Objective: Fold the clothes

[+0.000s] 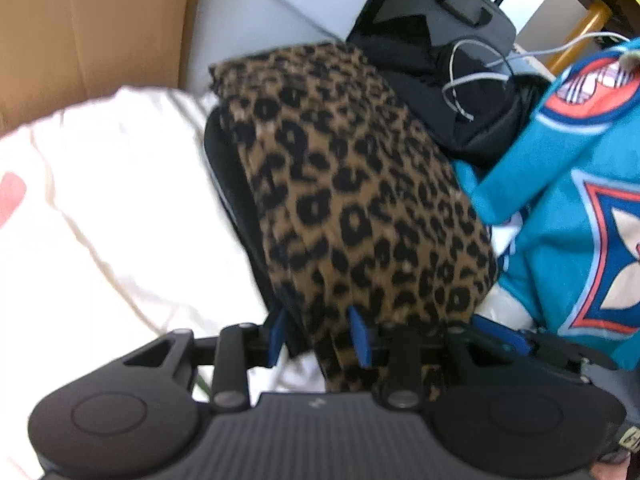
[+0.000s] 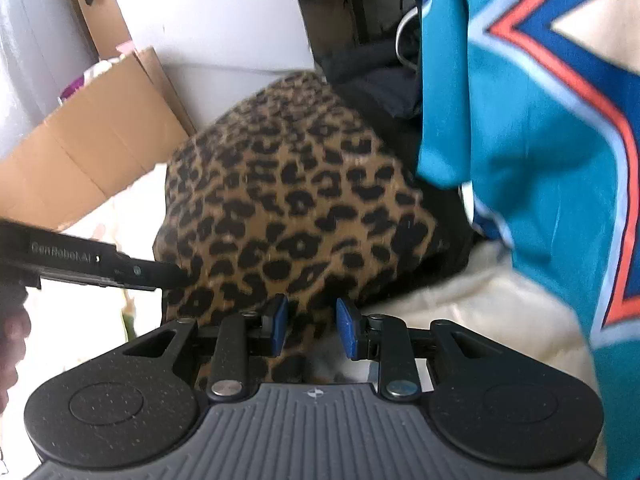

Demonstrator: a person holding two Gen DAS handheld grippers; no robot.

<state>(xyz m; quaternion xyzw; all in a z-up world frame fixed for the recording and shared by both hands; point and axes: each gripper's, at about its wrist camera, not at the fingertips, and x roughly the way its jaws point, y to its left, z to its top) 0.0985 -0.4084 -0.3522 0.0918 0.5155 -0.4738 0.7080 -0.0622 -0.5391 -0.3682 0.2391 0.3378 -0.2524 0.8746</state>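
Left wrist view: the left gripper (image 1: pixel 320 336) has its blue fingers (image 1: pixel 362 338) closed on the near edge of a leopard-print garment (image 1: pixel 352 184), the cloth bunched between them and trailing down past them. The garment lies in a folded, elongated shape that runs away from the gripper, with a dark lining showing along its left edge. It rests over white bedding (image 1: pixel 100 200), which spreads out to the left. Just beside it on the right hangs a teal jersey (image 1: pixel 560 184) with orange, blue and white emblems. Behind the garment sits a black bag (image 1: pixel 440 24) with a white cable (image 1: pixel 468 84) looped over dark cloth. A cardboard box (image 1: pixel 92 28) stands at the far left.

From the right wrist view, the right gripper (image 2: pixel 312 330) sits at the near hem of the same leopard-print garment (image 2: pixel 288 200); its fingers (image 2: pixel 346 330) stand a little apart with cloth between them, and I cannot tell whether they truly pinch it. The left gripper (image 2: pixel 168 274) comes in from the left, touching the garment's edge. The teal jersey (image 2: pixel 540 120) hangs on the right, partly over the garment's far corner. Cream bedding (image 2: pixel 460 312) lies under it, and the cardboard box (image 2: pixel 96 152) stands behind on the left.
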